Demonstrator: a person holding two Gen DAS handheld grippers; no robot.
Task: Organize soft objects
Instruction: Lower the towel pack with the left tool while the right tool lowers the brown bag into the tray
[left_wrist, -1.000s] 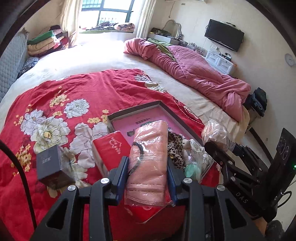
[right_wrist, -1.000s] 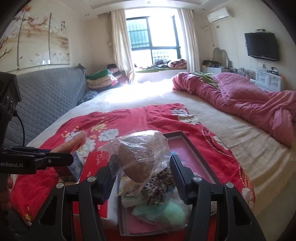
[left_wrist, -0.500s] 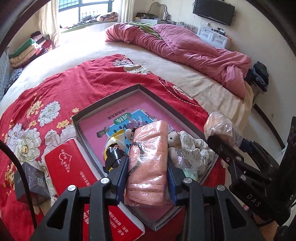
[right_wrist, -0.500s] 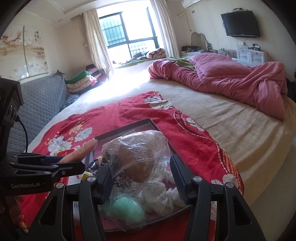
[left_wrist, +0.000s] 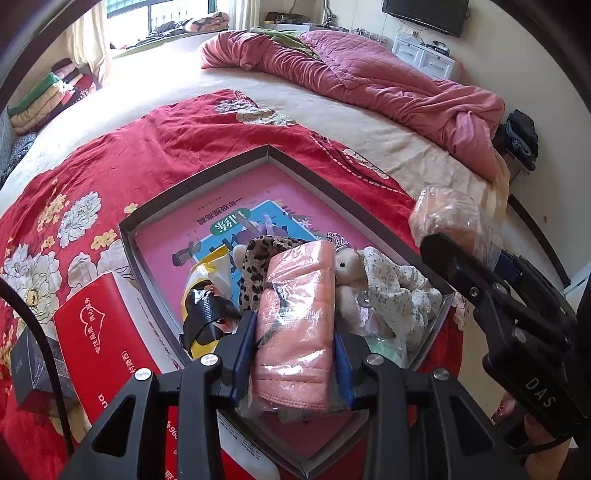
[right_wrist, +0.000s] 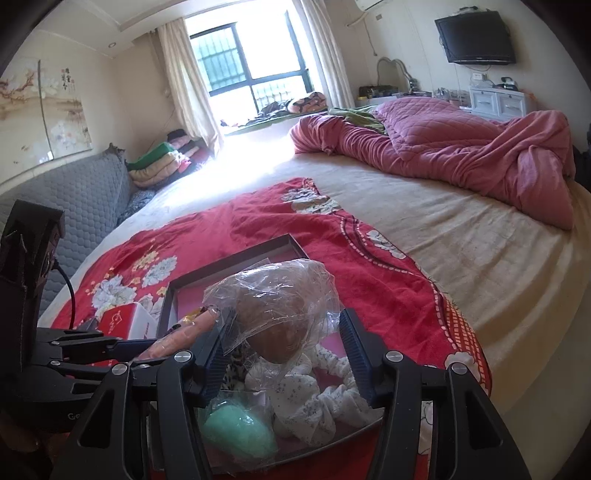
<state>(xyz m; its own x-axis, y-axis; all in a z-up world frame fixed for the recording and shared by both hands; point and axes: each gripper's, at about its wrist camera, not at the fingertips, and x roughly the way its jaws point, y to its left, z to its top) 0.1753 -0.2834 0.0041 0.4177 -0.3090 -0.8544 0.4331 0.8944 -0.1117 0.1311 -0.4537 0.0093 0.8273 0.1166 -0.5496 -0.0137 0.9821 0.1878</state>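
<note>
In the left wrist view my left gripper (left_wrist: 293, 350) is clamped on a pink bagged cloth (left_wrist: 295, 317) at lower centre, poised over the near corner of the box (left_wrist: 266, 152), where a plush (left_wrist: 347, 266) and other soft things already lie; I judge the step is dropping it in, so the next move is lowering and letting go. In the right wrist view my right gripper (right_wrist: 286, 354) is closed on a brown bagged bundle (right_wrist: 277, 314) at centre, above the same box, beside a green pouch (right_wrist: 236, 430). The box sits on a red floral blanket (right_wrist: 369, 266) on the bed (right_wrist: 461, 236); a window is at the top.
</note>
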